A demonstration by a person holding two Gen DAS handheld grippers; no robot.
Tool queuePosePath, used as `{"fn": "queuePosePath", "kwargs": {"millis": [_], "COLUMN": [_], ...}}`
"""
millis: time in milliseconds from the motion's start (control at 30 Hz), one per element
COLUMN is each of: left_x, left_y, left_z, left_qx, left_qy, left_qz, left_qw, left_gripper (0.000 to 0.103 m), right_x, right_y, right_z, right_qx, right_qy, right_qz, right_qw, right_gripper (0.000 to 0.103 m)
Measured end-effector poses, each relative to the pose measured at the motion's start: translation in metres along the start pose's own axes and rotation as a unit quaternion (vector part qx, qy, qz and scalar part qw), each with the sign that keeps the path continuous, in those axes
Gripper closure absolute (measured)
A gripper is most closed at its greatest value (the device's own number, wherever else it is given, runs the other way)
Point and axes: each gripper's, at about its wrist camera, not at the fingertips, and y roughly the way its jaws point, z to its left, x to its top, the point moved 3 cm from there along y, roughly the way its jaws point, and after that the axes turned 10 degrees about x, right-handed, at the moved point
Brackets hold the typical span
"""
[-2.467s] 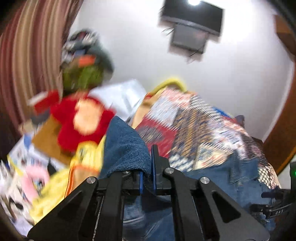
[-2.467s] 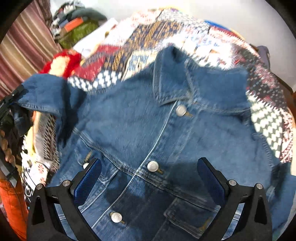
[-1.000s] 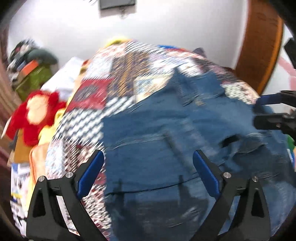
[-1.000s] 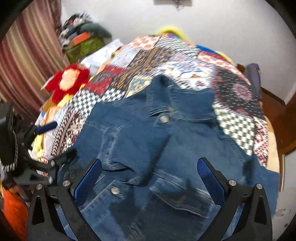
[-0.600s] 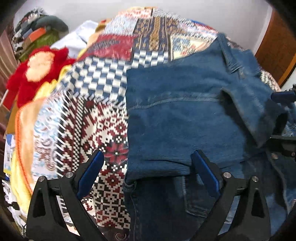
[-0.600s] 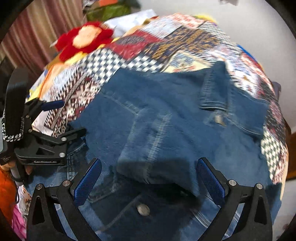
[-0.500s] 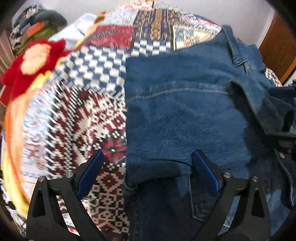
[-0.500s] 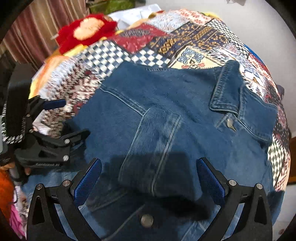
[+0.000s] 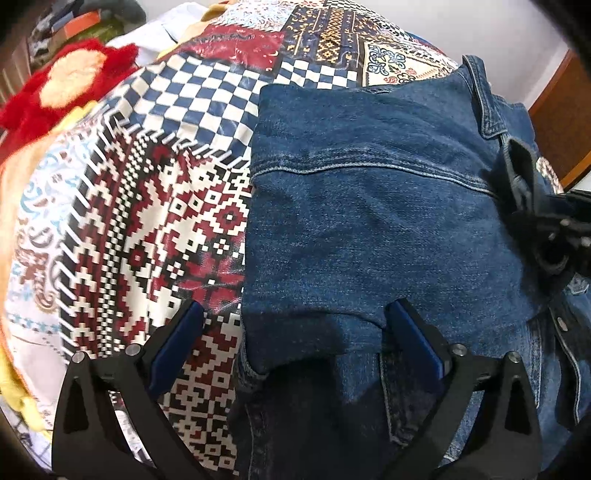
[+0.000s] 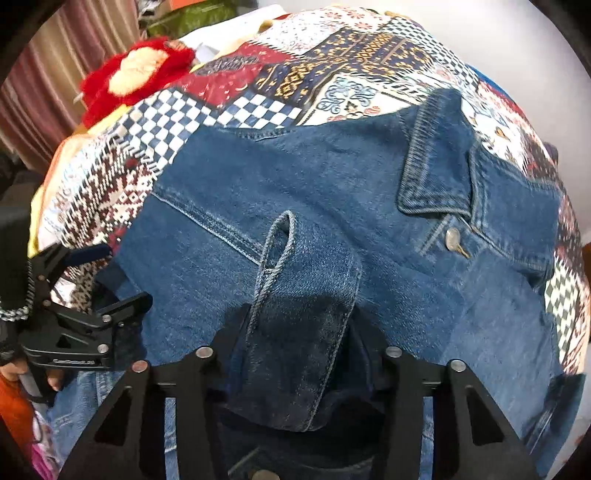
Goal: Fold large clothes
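Observation:
A blue denim jacket [image 9: 369, 229] lies front up on a patchwork bedspread [image 9: 147, 206], its left side folded in over the front. My left gripper [image 9: 295, 343] is open and empty, straddling the lower left edge of the folded panel. In the right wrist view the jacket [image 10: 332, 177] fills the frame, collar [image 10: 436, 170] at the upper right. My right gripper [image 10: 295, 354] is closing around the sleeve cuff [image 10: 306, 295]; its fingertips are hidden under the denim. The left gripper [image 10: 107, 288] shows open at the left edge there.
A red and cream plush toy [image 9: 62, 85] lies at the bed's upper left, also in the right wrist view [image 10: 136, 74]. Striped curtains [image 10: 44, 81] hang behind it. Piled clothes and bags [image 10: 192, 14] sit at the head. A wooden door [image 9: 561, 122] stands at the right.
My left gripper let go of the sleeve after folding it across the jacket and dropped to the folded panel's lower edge. My right gripper moved in low and narrowed around the cuff.

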Motion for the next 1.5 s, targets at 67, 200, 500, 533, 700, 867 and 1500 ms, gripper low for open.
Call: {"fn": "queuePosePath", "kwargs": {"millis": [67,200,500,533,700,867,1500], "left_x": [0.001,0.011,0.039,0.041,0.046,0.044,0.037], "left_y": [-0.010,-0.036,-0.099,-0.104,-0.110,-0.102,-0.101], "left_z": [-0.004,-0.011,-0.048,-0.055,-0.085,-0.107,-0.129], "left_qx": [0.020,0.031,0.022,0.017,0.013,0.004,0.000], "left_qy": [0.016,0.034,0.044,0.047,0.071,0.090,0.110], "left_qz": [-0.006,-0.032,-0.100,-0.103,-0.114,-0.102,-0.095], "left_qw": [0.9997,0.9984,0.9938,0.9934,0.9908,0.9906,0.9894], "left_gripper": [0.002,0.002,0.002,0.002,0.002,0.002,0.002], "right_x": [-0.004,-0.011,-0.043,-0.049,-0.085,-0.108,-0.112], "right_y": [-0.011,-0.052,-0.131,-0.133,-0.130,-0.125,-0.059], "right_z": [-0.006,-0.021,-0.083,-0.090,-0.126,-0.157,-0.151], "right_qx": [0.000,0.004,0.021,0.025,0.024,-0.014,0.020], "right_qy": [0.009,0.024,0.101,0.112,0.161,0.198,0.189], "right_qz": [-0.013,-0.062,-0.129,-0.129,-0.119,-0.104,-0.021], "right_qw": [1.000,0.998,0.986,0.985,0.979,0.974,0.982], "right_gripper": [0.067,0.069,0.072,0.072,0.077,0.076,0.020]}}
